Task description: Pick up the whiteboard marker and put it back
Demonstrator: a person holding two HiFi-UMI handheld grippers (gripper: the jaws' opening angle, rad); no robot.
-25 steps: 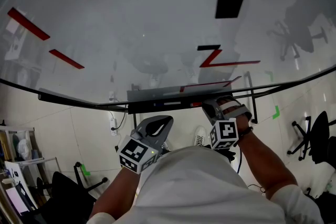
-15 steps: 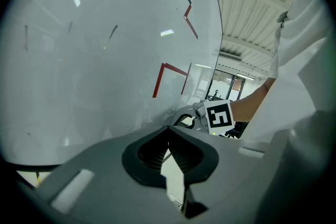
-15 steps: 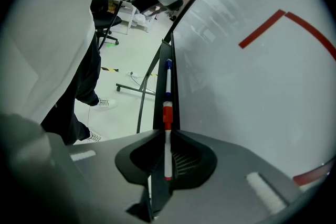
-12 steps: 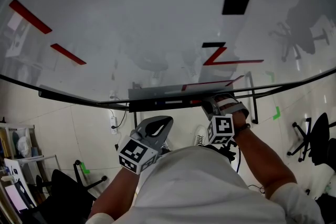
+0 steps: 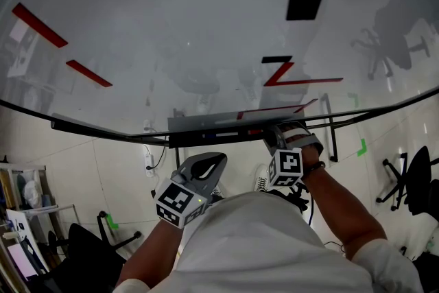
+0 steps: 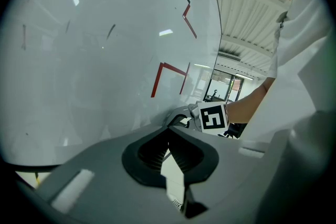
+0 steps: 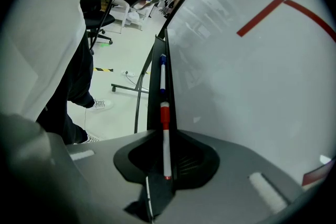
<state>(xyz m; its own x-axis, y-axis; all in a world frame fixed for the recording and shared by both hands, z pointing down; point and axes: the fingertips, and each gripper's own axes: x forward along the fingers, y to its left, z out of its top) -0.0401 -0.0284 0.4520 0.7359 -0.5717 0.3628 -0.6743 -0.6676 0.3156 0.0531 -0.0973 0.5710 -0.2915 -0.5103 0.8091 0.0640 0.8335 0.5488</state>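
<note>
White shirt [image 5: 254,243]; grey left tool [image 6: 168,134] and right tool [image 7: 165,136] (black-and-white marker cubes [image 5: 180,201]).

Whiteboard marker [image 7: 166,147] lies on tray [image 5: 206,124] along whiteboard's [image 5: 171,24] bottom edge, between right gripper's [image 5: 272,139] jaws. Second marker [image 7: 163,72] farther along tray. Left gripper [image 5: 217,158] sits left, short of tray.

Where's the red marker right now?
Right gripper view, centre: the red marker sits clamped in the right tongs, over the whiteboard tray, just behind a blue marker.
</note>
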